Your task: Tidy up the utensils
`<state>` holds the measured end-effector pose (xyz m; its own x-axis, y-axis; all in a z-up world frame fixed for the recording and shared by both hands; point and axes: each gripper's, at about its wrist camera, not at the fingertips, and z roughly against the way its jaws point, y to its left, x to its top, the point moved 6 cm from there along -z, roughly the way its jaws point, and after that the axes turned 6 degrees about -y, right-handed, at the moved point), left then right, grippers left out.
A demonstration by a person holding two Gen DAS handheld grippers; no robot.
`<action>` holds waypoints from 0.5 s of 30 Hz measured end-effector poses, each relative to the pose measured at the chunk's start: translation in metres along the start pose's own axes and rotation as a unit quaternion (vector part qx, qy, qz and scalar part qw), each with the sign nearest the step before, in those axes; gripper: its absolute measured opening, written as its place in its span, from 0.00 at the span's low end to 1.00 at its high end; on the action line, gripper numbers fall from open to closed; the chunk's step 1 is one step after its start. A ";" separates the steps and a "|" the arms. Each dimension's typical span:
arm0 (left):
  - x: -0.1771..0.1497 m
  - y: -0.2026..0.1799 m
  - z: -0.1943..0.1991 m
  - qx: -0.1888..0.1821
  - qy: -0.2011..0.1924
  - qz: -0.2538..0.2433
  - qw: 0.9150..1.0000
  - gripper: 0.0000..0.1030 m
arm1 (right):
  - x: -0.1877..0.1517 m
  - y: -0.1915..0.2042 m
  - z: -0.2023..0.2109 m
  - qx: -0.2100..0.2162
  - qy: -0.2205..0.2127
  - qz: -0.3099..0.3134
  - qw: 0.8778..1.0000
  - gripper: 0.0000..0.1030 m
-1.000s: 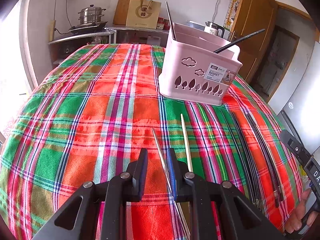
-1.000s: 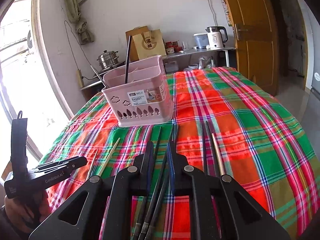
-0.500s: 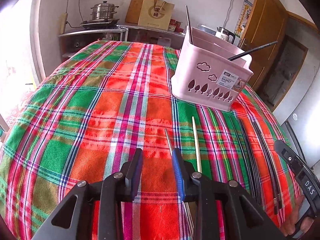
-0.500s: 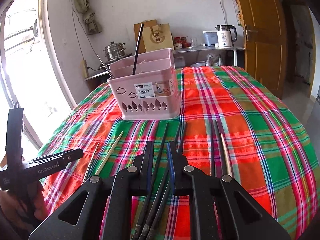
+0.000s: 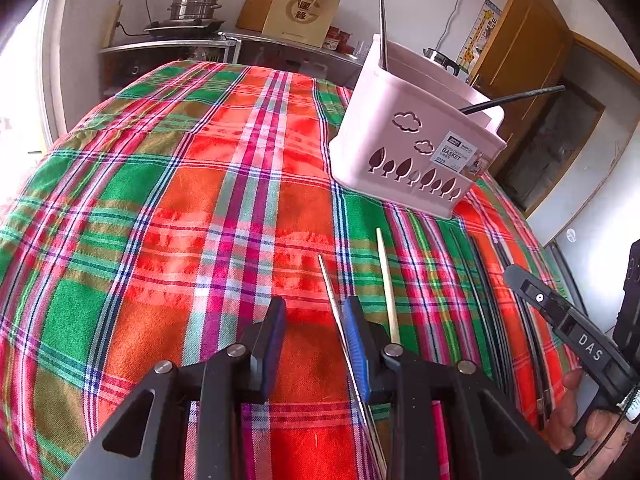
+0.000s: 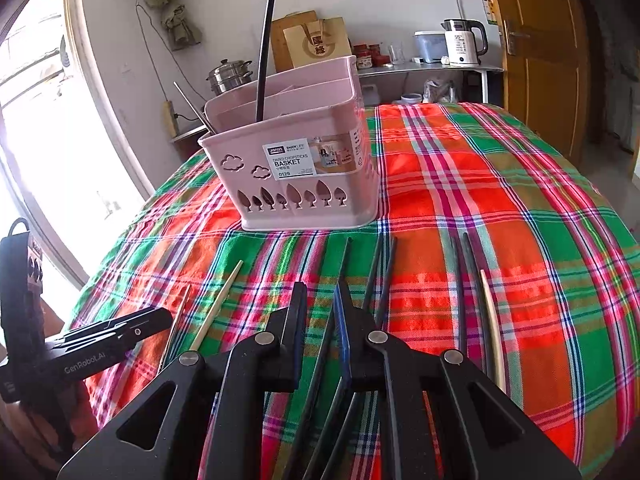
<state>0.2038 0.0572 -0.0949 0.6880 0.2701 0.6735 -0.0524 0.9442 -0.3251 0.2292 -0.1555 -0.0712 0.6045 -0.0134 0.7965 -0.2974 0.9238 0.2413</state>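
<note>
Jaws: left gripper [image 5: 314, 320] just widened, empty | right gripper [image 6: 320, 300] narrow around black chopstick [image 6: 326, 344] | kettle [image 6: 464, 42] right-view only

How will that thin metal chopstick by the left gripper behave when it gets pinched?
The metal chopstick looks stiff and light. Its smooth, narrow shaft may slip or pivot between the pads. Lying flat on the tablecloth, it offers little height to grab.

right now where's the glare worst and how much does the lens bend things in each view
Left wrist view: the window at the left edge is blown out white, the tablecloth bulges like a dome, and the corners are black. Right wrist view: the window is equally overexposed, and the door bows.
</note>
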 end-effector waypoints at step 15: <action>-0.014 -0.030 0.016 -0.046 0.035 -0.057 0.997 0.29 | -0.081 0.023 0.153 -0.116 -0.077 -0.031 0.990 0.14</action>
<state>0.1846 0.0281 -0.0839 0.7345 0.1448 0.6630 0.0940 0.9459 -0.3107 0.0605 -0.1918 -0.0458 0.4919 -0.1151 0.8630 -0.0735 0.9822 0.1729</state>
